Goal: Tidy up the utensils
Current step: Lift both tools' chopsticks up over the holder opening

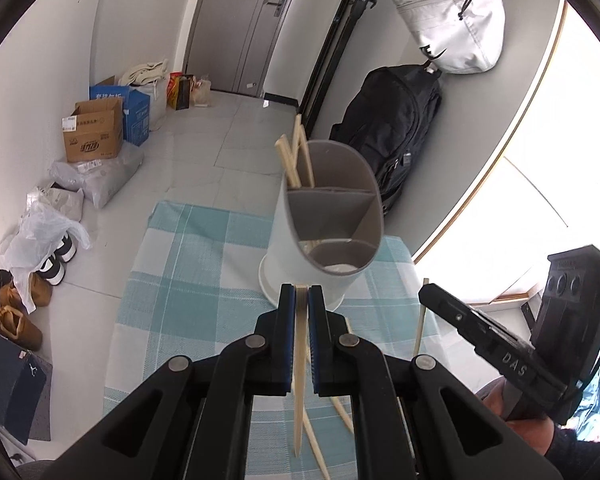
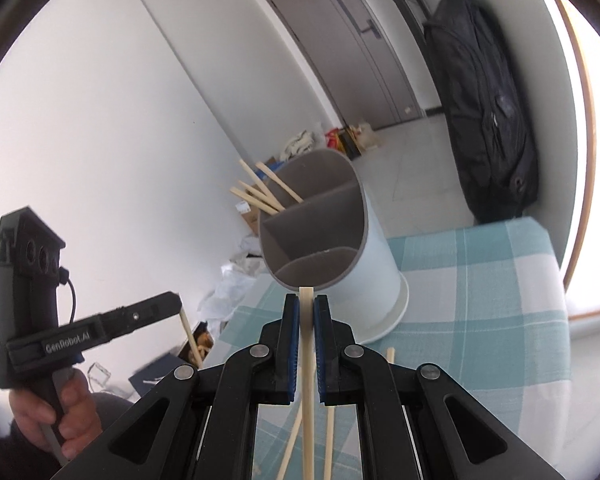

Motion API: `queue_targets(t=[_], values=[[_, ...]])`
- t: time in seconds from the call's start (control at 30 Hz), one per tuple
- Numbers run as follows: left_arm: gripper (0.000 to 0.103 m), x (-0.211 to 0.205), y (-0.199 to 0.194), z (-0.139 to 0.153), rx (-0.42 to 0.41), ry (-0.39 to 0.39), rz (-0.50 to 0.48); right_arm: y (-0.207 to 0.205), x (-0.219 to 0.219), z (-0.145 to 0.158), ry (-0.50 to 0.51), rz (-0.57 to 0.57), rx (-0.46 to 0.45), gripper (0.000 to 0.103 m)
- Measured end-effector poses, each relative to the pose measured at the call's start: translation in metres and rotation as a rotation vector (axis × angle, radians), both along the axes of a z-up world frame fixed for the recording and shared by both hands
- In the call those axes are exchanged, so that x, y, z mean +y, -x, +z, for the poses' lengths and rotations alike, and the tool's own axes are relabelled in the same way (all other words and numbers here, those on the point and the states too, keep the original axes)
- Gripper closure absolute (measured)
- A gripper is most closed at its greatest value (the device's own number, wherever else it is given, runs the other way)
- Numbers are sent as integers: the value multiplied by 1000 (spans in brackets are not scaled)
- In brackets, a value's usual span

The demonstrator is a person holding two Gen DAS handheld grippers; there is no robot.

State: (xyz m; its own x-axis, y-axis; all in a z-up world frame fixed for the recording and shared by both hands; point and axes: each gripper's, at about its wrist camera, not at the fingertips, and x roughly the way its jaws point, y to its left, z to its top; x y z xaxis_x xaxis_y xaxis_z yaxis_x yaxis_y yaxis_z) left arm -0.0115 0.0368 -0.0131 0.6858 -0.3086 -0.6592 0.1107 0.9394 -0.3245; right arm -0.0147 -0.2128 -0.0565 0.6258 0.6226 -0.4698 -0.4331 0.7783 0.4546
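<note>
A white utensil holder (image 1: 300, 256) with grey dividers stands on the checked cloth, with several chopsticks (image 1: 296, 156) in its far compartment; it also shows in the right wrist view (image 2: 376, 280). My left gripper (image 1: 301, 294) is shut on a chopstick (image 1: 300, 380), held upright just before the holder's near rim. My right gripper (image 2: 307, 304) is shut on another chopstick (image 2: 308, 392), also upright, close to the holder's near compartment. Each gripper shows in the other's view: the right (image 1: 432, 294) and the left (image 2: 176, 300).
Loose chopsticks (image 1: 342, 408) lie on the teal checked cloth (image 1: 188, 280) below the grippers; they also show in the right wrist view (image 2: 330, 444). A black backpack (image 1: 392, 132) hangs on the wall to the right. Boxes, bags and shoes (image 1: 96, 132) line the floor on the left.
</note>
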Motion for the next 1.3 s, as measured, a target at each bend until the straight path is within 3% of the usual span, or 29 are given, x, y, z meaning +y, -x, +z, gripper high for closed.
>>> queue_targets(t=[0.5,0.73,1.07,1.3], values=[[101,-22,-1,43,-41,-57,-51,9,-7,74,-54,-28,-207,97],[101,-23,-7,82,-63,-37,-59,-3,-7,118,-78,-66,-306,97],[101,-9,-31,138,-143,14,-11,-54,1,163,-87,-127,-353,97],[101,2,-61,153,-170,32,21,-99,21,176,-64,-101,-398,97]])
